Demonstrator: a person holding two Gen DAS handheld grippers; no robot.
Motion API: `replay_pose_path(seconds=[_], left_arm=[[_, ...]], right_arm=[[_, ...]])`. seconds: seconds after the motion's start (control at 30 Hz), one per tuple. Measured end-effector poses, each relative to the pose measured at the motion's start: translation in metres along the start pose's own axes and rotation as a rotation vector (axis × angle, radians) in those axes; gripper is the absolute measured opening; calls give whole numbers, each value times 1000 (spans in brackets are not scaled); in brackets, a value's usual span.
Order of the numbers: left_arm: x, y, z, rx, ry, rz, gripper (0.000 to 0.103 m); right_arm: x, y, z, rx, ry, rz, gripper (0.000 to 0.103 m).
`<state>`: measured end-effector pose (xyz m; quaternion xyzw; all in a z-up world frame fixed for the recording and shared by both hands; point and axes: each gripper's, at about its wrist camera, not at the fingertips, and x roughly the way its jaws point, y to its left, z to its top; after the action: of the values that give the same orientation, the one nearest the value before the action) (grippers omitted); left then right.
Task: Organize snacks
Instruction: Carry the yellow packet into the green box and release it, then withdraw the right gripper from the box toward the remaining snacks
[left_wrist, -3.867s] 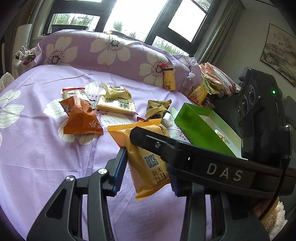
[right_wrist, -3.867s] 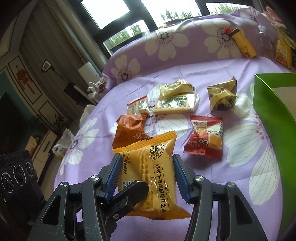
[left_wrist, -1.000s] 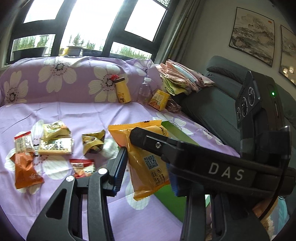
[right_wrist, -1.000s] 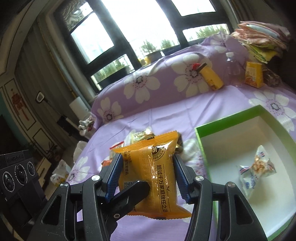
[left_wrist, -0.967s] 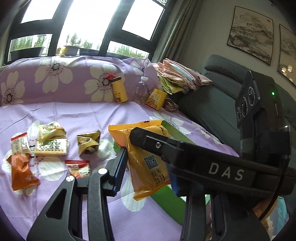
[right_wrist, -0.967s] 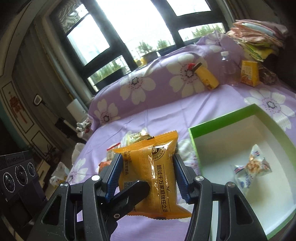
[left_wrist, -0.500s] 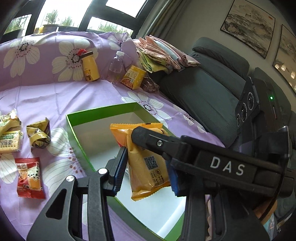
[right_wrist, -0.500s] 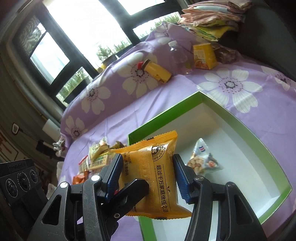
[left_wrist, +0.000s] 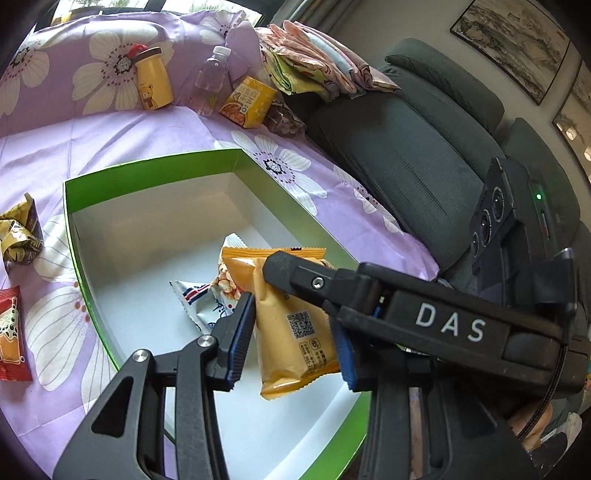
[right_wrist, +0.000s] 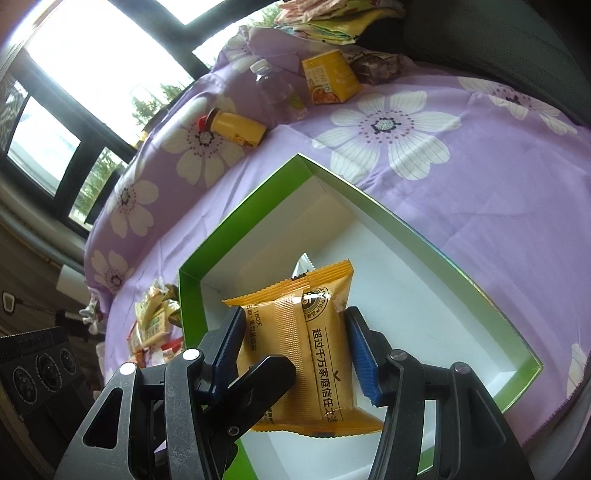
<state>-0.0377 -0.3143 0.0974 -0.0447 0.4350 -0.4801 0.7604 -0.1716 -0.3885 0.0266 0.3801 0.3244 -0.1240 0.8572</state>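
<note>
An orange snack packet (left_wrist: 291, 325) hangs over the inside of the green box (left_wrist: 147, 170), held by both grippers at once. In the left wrist view my left gripper (left_wrist: 291, 332) is shut on the packet's sides, and the right gripper's black finger crosses in front of it. In the right wrist view my right gripper (right_wrist: 295, 343) is shut on the same orange packet (right_wrist: 317, 332), above the green box (right_wrist: 236, 229) and its white floor. A small white-and-blue snack (left_wrist: 199, 302) lies in the box, partly hidden behind the packet.
A crumpled gold wrapper (left_wrist: 18, 232) and a red packet (left_wrist: 9, 332) lie on the purple flowered cloth left of the box. A yellow bottle (left_wrist: 153, 83), clear bottle (left_wrist: 210, 81) and yellow carton (left_wrist: 249, 101) stand behind it. A grey sofa (left_wrist: 424, 147) borders the right.
Both grippers have carried the orange packet rightward from above the cloth to above the green box and sunk lower. The loose snacks have slid out to the left edge.
</note>
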Motion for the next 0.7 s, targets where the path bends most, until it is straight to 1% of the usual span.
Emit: replay_pose_path(seconds=[0.13,0.27,0.33,0.4,0.43,0.47,0.5,0.6,0.7], left_arm=[[6,-1,-1,-3,30,9,40],[16,4,-2,-45,71,22,40],[16,5,-3,-51,65,30,40],[9,4,-3,-37,40,14,44],[4,5,-3,-41,24,1,45],[0,6,-2,-44,17,-4,49],[-6,8,-2,-50,7,-3,55],[-28,16,-2,-71,-40,13,63],[-57,29,-7,-98,-96,33,70]], right_arm=[[3,-5,0,19,16,-14,57],[10,-10,1,41,43,-49,57],[15,-13,1,54,59,-69,57],[17,-14,0,65,62,-83,58],[16,-15,0,71,53,-89,58],[14,-14,0,69,38,-104,58],[11,-13,0,59,16,-117,61],[1,-4,1,17,-53,-134,67],[-4,6,-1,-11,-96,-126,68]])
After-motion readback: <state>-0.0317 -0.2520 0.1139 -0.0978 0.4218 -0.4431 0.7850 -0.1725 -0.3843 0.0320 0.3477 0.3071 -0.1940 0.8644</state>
